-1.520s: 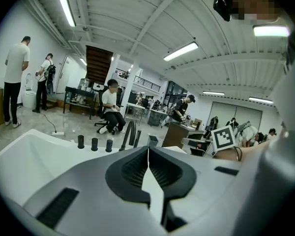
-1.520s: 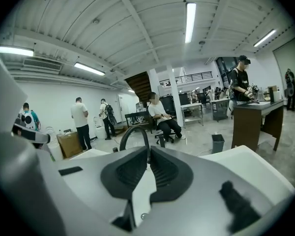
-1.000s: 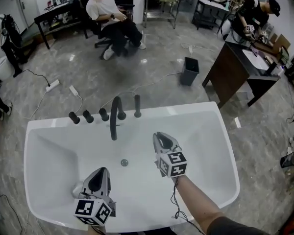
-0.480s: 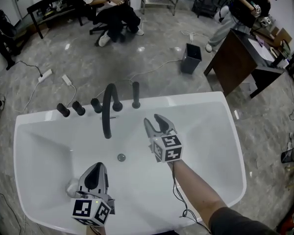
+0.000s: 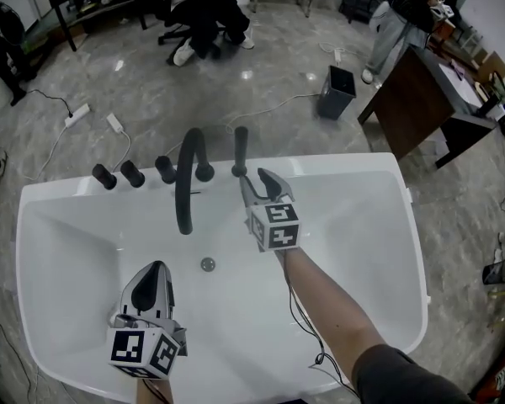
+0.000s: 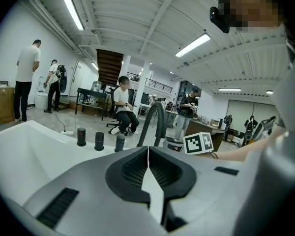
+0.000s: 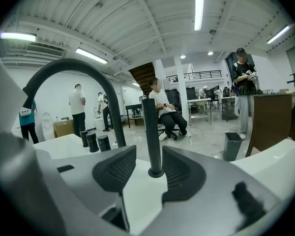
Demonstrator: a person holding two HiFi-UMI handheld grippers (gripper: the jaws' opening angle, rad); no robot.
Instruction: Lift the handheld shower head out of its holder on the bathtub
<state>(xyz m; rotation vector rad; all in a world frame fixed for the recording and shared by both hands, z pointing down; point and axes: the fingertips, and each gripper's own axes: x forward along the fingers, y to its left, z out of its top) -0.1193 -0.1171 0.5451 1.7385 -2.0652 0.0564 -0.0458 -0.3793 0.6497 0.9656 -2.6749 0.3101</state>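
Note:
The handheld shower head is a slim black rod standing upright in its holder on the far rim of the white bathtub. My right gripper is just short of it, jaws opening, nothing pressed between them. In the right gripper view the shower head rises just beyond the gap of the right gripper, apart from both pads. My left gripper hangs shut and empty over the tub's near left part; in its own view the left gripper shows its jaws meeting.
A black arched spout and three black knobs stand on the rim left of the shower head. The drain lies mid-tub. Beyond the tub are a grey bin, a dark desk, floor cables and several people.
My right gripper moved across the tub toward the shower head and went from shut to open. The left gripper sank slightly and stayed shut.

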